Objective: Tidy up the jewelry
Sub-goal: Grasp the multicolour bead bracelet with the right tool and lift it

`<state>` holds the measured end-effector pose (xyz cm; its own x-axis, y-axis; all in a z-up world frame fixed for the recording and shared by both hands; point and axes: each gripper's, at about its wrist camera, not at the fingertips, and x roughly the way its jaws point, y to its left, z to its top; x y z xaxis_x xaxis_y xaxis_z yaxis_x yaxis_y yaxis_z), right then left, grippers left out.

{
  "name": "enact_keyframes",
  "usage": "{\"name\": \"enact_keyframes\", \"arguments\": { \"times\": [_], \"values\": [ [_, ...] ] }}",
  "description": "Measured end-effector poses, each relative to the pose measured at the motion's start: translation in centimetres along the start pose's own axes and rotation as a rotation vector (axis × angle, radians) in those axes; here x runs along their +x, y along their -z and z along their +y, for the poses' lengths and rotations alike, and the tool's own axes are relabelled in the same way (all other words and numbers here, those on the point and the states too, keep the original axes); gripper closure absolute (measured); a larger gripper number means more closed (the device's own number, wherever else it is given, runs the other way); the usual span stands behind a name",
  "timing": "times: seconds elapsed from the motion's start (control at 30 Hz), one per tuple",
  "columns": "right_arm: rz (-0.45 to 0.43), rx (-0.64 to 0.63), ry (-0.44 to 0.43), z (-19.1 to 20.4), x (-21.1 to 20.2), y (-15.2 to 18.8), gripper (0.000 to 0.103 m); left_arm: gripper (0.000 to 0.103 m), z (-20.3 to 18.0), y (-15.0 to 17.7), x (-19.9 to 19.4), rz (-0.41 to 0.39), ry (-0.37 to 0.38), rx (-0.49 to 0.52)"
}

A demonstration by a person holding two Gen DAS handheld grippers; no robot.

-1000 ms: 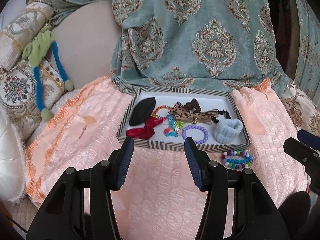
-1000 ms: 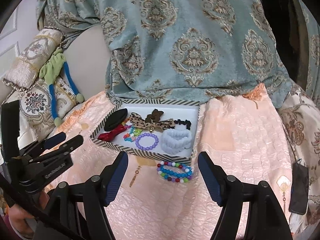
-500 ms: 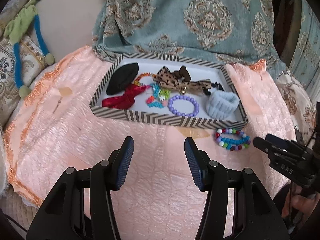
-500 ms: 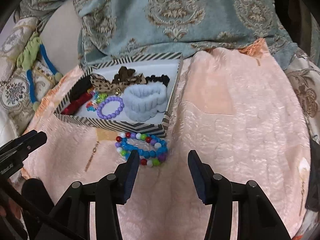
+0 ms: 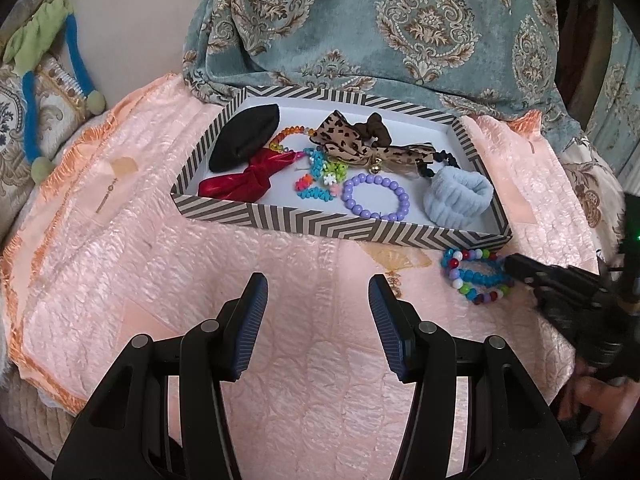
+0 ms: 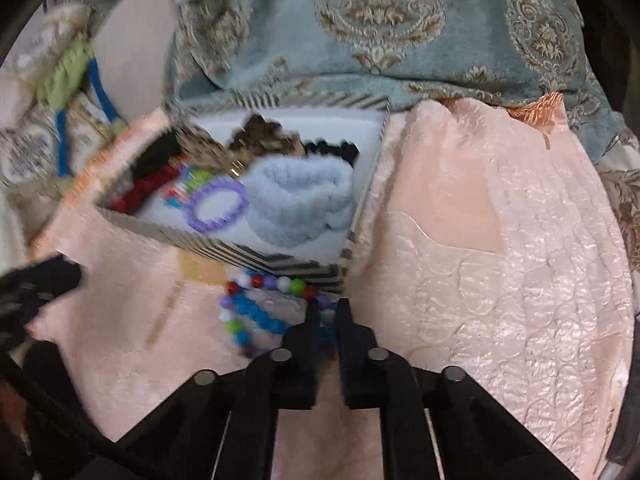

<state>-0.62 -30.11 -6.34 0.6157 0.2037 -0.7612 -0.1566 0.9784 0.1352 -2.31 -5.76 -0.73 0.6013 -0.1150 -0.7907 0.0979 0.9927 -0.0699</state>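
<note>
Since the earlier frame both my grippers have dropped toward the pink quilt (image 5: 304, 360) and my right gripper (image 6: 327, 312) has gone from spread wide to pressed together, pinching the near right side of the multicoloured bead bracelets (image 6: 264, 308). The bracelets lie on the quilt, touching the near right corner of the striped tray (image 5: 340, 232), outside it. My left gripper (image 5: 318, 312) hangs spread over bare quilt in front of the tray's near edge, holding nothing. View blurred; I cannot tell how many strands are caught. To do the lift well, I judge: raise slowly, check all strands come, clear the tray wall, set down in the free space near the purple bracelet (image 5: 376, 196).
</note>
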Motion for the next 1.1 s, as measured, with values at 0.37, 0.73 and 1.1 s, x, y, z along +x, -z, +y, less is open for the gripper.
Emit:
{"name": "enact_keyframes", "arguments": {
  "times": [0.37, 0.73, 1.1],
  "values": [
    [0.001, 0.023, -0.037, -0.9, -1.5, -0.3, 0.094, 0.051, -1.8, 0.0, 0.5, 0.015, 0.039, 0.019],
    [0.047, -0.005, 0.015, -0.5, 2.1, 0.0, 0.087, 0.051, -0.8, 0.1, 1.0, 0.03, 0.026, -0.002],
    [0.011, -0.013, -0.023, -0.3, 0.1, 0.5, 0.095, 0.051, -1.6, 0.4, 1.0, 0.033, 0.032, 0.017]
  ]
}}
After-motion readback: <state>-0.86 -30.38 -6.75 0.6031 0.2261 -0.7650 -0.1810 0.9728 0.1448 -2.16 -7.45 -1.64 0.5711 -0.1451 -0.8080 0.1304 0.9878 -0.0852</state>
